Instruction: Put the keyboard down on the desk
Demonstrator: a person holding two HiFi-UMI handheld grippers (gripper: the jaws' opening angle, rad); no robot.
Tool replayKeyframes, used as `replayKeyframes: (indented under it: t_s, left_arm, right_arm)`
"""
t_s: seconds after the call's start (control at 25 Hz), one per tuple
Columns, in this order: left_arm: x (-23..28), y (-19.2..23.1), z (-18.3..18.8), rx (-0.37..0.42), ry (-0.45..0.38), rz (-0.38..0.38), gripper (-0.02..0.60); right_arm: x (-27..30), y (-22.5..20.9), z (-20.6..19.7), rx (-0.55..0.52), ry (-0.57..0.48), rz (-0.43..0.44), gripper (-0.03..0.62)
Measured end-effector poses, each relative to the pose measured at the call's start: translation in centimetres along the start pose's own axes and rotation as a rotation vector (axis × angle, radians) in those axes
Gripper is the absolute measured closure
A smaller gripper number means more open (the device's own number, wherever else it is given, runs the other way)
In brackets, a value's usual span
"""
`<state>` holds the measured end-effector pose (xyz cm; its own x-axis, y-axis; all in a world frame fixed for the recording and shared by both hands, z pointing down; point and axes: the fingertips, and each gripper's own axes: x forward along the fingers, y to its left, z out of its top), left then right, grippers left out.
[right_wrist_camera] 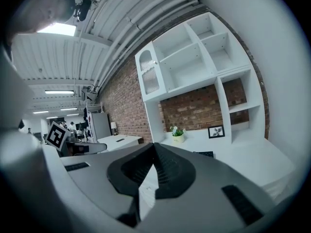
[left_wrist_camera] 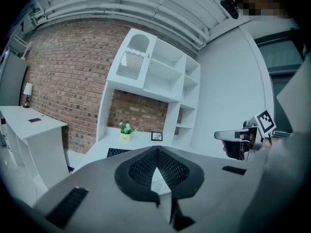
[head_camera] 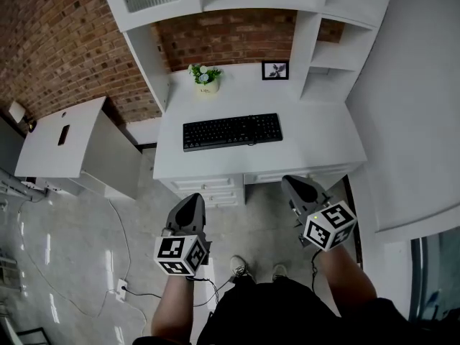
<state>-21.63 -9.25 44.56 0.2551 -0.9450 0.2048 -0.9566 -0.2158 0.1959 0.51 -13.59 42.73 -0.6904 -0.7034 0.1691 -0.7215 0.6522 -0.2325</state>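
A black keyboard (head_camera: 231,131) lies flat on the white desk (head_camera: 323,139), about the middle of it. Both grippers hang over the floor in front of the desk, apart from the keyboard. My left gripper (head_camera: 190,198) is shut with nothing in it, and its jaws meet at a point in the left gripper view (left_wrist_camera: 156,149). My right gripper (head_camera: 295,182) is shut and holds nothing either (right_wrist_camera: 154,144). The keyboard's edge shows past the left jaws (left_wrist_camera: 116,152) and past the right jaws (right_wrist_camera: 204,154).
A potted plant (head_camera: 206,79) and a small picture frame (head_camera: 275,70) stand at the desk's back, under white shelves (head_camera: 338,49). Drawers (head_camera: 208,189) sit below the desk top. A white side table (head_camera: 65,139) stands to the left. Cables and a power strip (head_camera: 121,287) lie on the floor.
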Motion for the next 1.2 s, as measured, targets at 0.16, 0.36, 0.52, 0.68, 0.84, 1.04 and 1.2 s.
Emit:
replayKeyframes:
  t_s: [0.16,0.36,0.52,0.68,0.84,1.04,1.2]
  left_arm:
    - [-1.1,-2.6,0.2,-0.001,-0.008,0.026,0.563]
    - [-2.3,-6.0,0.0,0.008,-0.015,0.05,0.563]
    - [-2.8,-8.6,-0.6,0.015,-0.013,0.066,0.563]
    - [-3.4,-10.7,-1.2,0.022,-0.01,0.085,0.563]
    - [-4.0,-12.0,-1.5,0.026,-0.015,0.111,0.563]
    - [-4.6,-13.6,-2.1,0.022,-0.021,0.129,0.563]
    - [-4.8,-14.7,-2.5,0.017,-0.022,0.134,0.563]
  right_arm:
    - [-2.1,-0.7,0.2,0.0,-0.005,0.031,0.576]
    - [-4.8,-1.5,0.4,-0.003,-0.01,0.07,0.577]
    - [-6.7,-2.4,0.3,0.006,-0.013,0.096,0.576]
    - [-8.1,-3.1,-0.3,0.016,-0.015,0.123,0.577]
    - [-9.3,-3.7,-0.6,0.023,-0.016,0.145,0.577]
    - [-10.5,-4.1,-0.7,0.018,-0.019,0.168,0.577]
    - [-11.5,-4.5,-0.7,0.015,-0.019,0.176,0.577]
